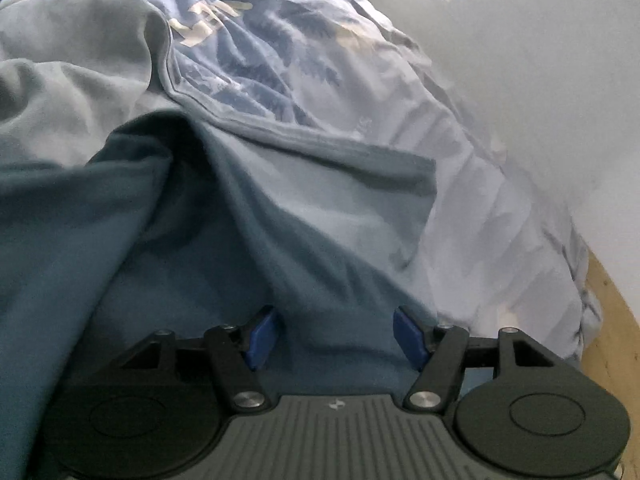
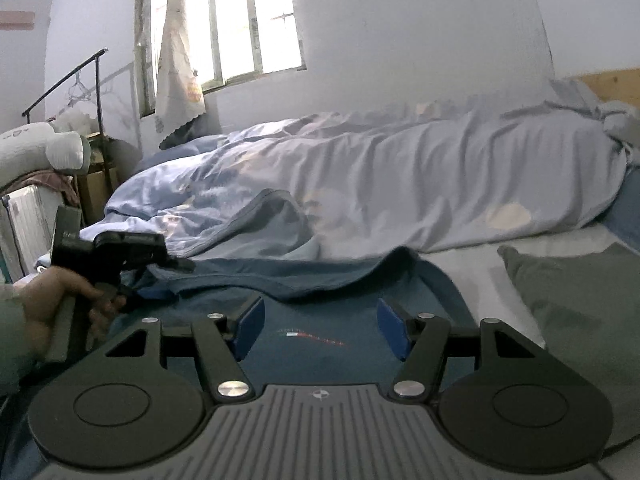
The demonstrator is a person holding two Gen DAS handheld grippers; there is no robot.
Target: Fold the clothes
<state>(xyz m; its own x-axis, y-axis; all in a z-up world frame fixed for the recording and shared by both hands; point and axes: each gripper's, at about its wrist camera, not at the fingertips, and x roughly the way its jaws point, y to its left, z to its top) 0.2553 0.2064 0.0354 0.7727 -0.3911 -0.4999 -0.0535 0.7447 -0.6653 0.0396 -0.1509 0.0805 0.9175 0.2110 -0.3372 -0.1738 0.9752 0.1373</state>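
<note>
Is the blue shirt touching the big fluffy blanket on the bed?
Touching. In the left wrist view the blanket's stitched edge lies right on top of the blue shirt, with no gap between them. The right wrist view agrees.

Both the left gripper (image 1: 335,334) and right gripper (image 2: 320,326) have blue pads, black linkages with silver screws, ribbed grey bodies and round black discs.
</note>
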